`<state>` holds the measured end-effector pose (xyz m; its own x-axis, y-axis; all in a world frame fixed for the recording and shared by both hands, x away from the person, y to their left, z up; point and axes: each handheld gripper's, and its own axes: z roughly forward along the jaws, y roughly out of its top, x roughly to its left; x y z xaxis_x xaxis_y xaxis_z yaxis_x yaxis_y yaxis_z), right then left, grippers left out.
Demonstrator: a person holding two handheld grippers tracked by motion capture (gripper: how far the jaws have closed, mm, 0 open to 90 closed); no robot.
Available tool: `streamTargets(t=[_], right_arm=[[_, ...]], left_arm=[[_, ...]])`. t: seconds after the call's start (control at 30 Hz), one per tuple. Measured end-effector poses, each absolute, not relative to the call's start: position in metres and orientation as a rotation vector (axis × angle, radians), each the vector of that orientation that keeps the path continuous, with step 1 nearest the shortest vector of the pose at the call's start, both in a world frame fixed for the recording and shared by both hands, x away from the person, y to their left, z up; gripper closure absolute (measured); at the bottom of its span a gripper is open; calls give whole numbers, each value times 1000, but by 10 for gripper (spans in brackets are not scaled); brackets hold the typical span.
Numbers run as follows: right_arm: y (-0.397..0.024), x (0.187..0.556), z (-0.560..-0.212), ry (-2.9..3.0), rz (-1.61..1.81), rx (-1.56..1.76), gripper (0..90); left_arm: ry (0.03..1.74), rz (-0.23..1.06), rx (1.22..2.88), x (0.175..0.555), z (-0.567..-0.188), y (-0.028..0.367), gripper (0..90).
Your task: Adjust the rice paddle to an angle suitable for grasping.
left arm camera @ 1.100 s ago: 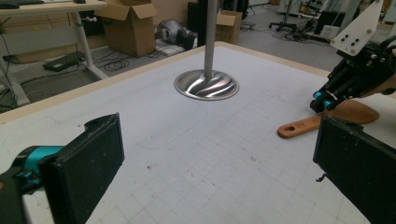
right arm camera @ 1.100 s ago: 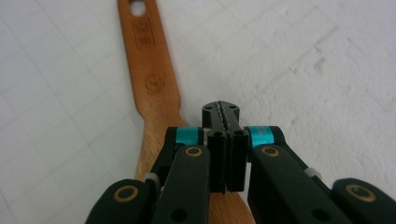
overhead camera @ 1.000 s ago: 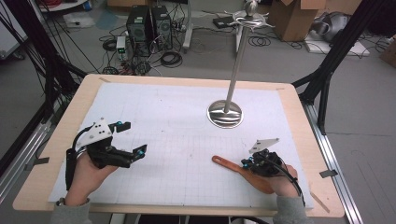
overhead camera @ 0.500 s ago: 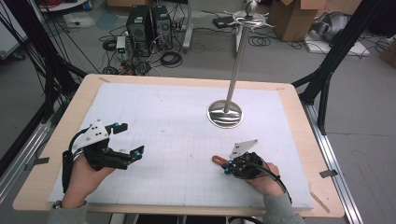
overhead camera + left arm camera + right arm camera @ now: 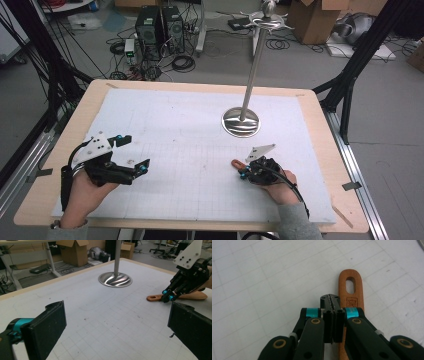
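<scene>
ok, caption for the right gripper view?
Shut right gripper over a wooden utensil handle on the gridded mat.

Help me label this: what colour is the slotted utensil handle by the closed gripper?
Reddish-brown wood handle; right gripper view.

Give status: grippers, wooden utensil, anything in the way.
Left gripper open, holding nothing. Right gripper shut, empty, jaws above the wooden utensil handle. Utensil flat on the mat. Metal stand farther back, not in the way.
</scene>
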<state>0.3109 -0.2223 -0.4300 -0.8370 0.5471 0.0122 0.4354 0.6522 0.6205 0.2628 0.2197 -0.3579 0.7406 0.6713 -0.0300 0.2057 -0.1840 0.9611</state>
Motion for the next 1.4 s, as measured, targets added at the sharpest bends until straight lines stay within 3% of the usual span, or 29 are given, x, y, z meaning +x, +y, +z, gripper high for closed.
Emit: streamTargets(t=[0.4, 0.47, 0.63, 0.67, 0.9, 1.07, 1.2, 1.4], right_arm=[[-231, 322, -430, 2650, 966, 859, 879], [-233, 322, -428, 2643, 993, 867, 837], [-239, 316, -403, 2548, 1044, 864, 584], [-239, 316, -403, 2548, 1044, 864, 584], [-243, 309, -386, 2464, 1075, 878, 340], [-248, 308, -381, 2458, 1095, 896, 268], [-256, 304, -375, 2449, 1136, 914, 152], [-263, 297, -370, 2395, 1146, 923, 137]], left_arm=[[714, 467, 1719, 254, -356, 230, 23], [704, 460, 1708, 252, -354, 230, 23], [694, 477, 1699, 249, -350, 232, 23], [694, 477, 1699, 249, -350, 232, 23], [703, 488, 1697, 249, -349, 235, 23], [714, 480, 1705, 252, -352, 236, 23], [712, 479, 1717, 256, -353, 234, 23], [701, 476, 1719, 259, -352, 229, 23]])
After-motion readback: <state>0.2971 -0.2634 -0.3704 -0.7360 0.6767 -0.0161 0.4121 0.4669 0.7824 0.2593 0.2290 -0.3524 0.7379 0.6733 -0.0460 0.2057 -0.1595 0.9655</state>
